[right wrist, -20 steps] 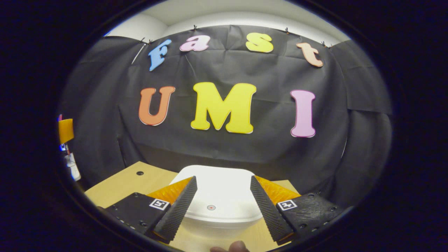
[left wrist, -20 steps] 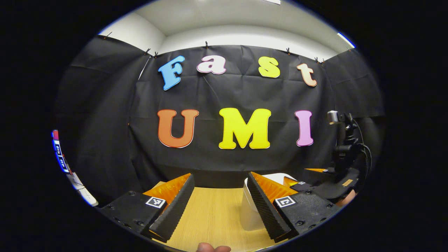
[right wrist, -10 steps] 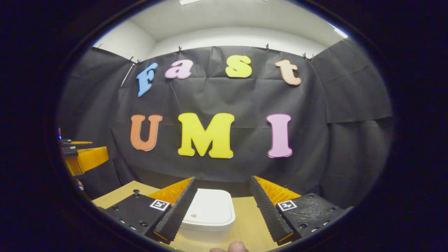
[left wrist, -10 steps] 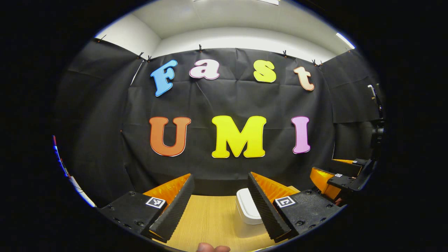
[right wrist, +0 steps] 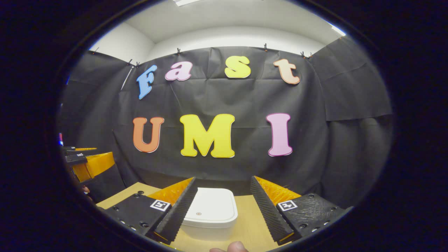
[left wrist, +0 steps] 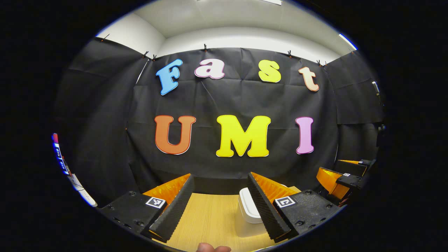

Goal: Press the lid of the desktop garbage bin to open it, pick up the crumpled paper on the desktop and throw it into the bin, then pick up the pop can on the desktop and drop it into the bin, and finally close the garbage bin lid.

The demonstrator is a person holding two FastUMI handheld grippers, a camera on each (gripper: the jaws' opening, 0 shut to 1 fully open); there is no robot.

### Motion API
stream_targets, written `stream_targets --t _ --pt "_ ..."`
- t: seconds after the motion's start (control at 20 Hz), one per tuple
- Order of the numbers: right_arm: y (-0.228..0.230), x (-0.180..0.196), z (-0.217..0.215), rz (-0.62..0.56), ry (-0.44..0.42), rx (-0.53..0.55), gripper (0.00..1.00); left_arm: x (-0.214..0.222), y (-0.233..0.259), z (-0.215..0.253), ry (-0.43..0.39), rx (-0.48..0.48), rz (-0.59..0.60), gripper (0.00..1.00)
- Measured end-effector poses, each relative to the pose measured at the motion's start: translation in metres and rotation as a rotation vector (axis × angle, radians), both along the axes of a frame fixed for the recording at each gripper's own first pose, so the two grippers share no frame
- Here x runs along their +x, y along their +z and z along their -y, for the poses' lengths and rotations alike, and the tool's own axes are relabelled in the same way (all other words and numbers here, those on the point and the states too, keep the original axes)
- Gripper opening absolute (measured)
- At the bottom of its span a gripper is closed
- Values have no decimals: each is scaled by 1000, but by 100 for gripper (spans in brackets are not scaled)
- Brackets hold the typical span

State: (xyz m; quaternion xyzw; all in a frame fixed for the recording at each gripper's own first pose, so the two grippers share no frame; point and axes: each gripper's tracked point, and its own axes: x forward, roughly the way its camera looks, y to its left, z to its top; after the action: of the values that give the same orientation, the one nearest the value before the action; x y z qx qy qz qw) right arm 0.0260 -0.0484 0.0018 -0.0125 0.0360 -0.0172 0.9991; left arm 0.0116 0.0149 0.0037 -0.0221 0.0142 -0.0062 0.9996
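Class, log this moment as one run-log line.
bin: lid shut, on table | left gripper: open, empty | right gripper: open, empty, off the bin

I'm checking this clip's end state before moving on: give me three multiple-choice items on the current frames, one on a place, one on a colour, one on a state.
1. Where does the garbage bin stand?
A. on the wooden desktop
B. on the floor
C. on a metal shelf

2. What colour is the bin?
A. red
B. white
C. green

3. How is the bin lid?
A. lifted wide open
B. taken off and lying beside the bin
C. down flat on the bin

Key:
1 A, since the right gripper view shows the bin's base resting on the wood surface.
2 B, since body and lid are both white in the two views.
3 C, since the lid lies level on the rim, while the right gripper and the left gripper are both open and off it.
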Motion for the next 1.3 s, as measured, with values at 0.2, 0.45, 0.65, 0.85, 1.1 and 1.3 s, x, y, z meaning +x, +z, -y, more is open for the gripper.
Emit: stream_targets --t 0.2,0.45,0.65,0.85,1.1,1.3 --pt "4 -3 -22 12 37 -1 96 -9 -1 -9 14 -6 2 97" --pt "3 -13 -38 11 65 -34 95 -19 1 -18 11 -8 9 98" --pt "8 -24 -39 31 38 -37 95 -25 1 -21 8 -12 11 97" --pt "11 -35 -36 33 25 -15 95 -33 8 -19 2 1 25 100" --pt "13 -46 -33 30 22 -27 95 -38 11 -15 -2 -7 36 97" --pt "18 -50 -34 39 24 -16 95 -41 9 -14 -3 -10 26 97"
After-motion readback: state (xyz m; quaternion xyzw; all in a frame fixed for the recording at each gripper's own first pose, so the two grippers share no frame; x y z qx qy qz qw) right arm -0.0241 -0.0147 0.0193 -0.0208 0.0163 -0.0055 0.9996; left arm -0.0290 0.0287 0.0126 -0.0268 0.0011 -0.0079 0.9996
